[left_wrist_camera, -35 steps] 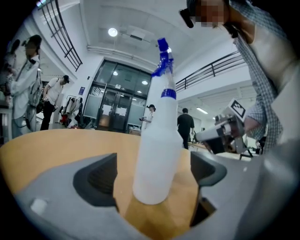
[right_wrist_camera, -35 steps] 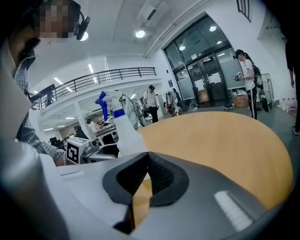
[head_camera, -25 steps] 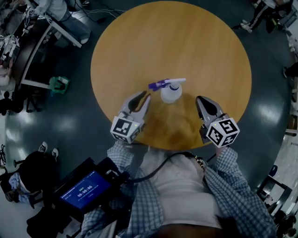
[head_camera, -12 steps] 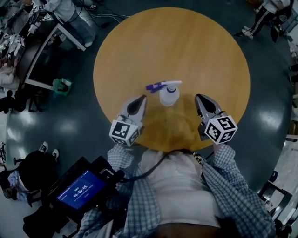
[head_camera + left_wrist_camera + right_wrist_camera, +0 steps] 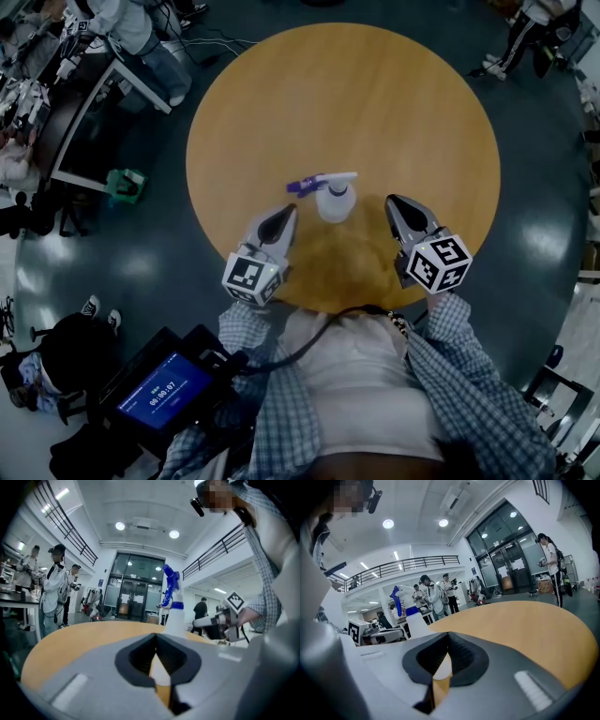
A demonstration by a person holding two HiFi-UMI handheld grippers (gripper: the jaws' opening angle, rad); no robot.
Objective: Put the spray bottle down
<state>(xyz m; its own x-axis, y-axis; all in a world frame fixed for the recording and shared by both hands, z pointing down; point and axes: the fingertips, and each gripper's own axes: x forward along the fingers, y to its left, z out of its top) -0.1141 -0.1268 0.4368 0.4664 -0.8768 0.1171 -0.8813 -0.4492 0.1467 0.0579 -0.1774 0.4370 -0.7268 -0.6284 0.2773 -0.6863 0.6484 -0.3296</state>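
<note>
The spray bottle (image 5: 337,200), clear white with a purple-blue trigger head, stands upright on the round wooden table (image 5: 375,94) near its front edge. Nothing holds it. My left gripper (image 5: 285,217) is just left of it, shut and empty, its tip a short gap from the bottle. To the right, my right gripper (image 5: 394,205) is also shut and empty, apart from the bottle. In the left gripper view the bottle (image 5: 172,611) rises beyond the shut left gripper (image 5: 156,635). The right gripper view has the bottle (image 5: 414,623) to the left of the right gripper (image 5: 448,634).
The table's front edge lies right under both grippers. On the floor to the left are a dark desk (image 5: 84,122) and a green object (image 5: 125,182). A screen device (image 5: 164,389) hangs at the person's left side. People (image 5: 54,588) stand beyond the table.
The left gripper's jaws, slightly apart a second ago, have come together with nothing between them. The bottle stands where it was, and the right gripper has stayed put.
</note>
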